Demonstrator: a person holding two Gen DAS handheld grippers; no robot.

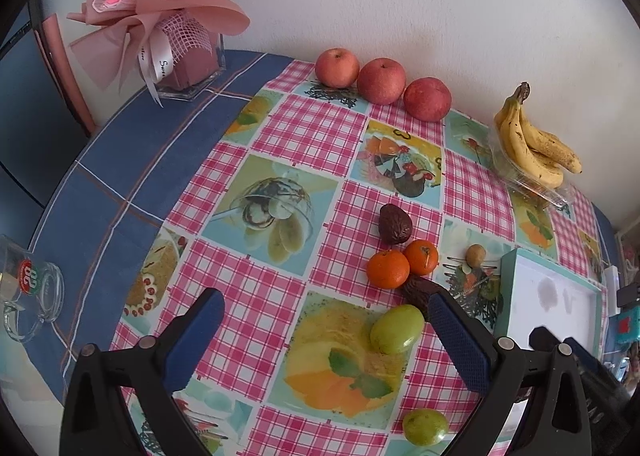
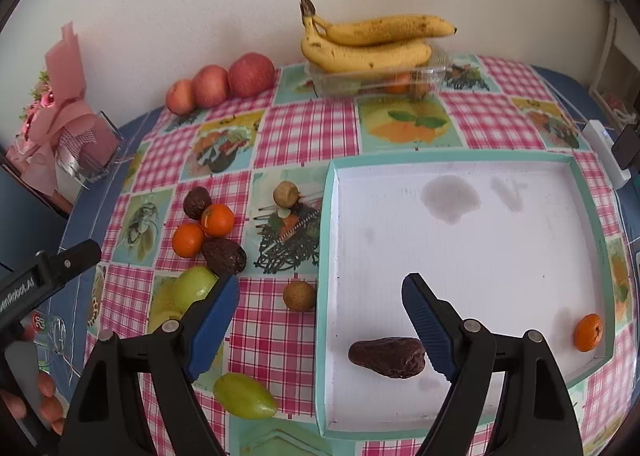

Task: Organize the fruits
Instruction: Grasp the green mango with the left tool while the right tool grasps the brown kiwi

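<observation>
My left gripper (image 1: 324, 300) is open above the checked tablecloth. A green fruit (image 1: 396, 330) lies on the cloth between its fingers, close to the right one and not pressed. Just beyond it are two oranges (image 1: 388, 268) and two dark wrinkled avocados (image 1: 394, 224). My right gripper (image 2: 320, 283) is open and empty, straddling the left rim of the white tray (image 2: 326, 256). Inside the tray lie a dark avocado (image 2: 386, 356) and an orange (image 2: 588, 332). Two green fruits (image 2: 244, 396) and a small brown fruit (image 2: 299, 296) lie left of the tray.
Three apples (image 1: 381, 80) line the wall. Bananas (image 2: 368, 44) rest on a clear plastic box (image 2: 376, 80) at the back. A wrapped bouquet (image 1: 160, 16) and a glass ashtray (image 1: 32, 296) stand on the blue cloth at left. A white device (image 2: 604, 148) sits at the right edge.
</observation>
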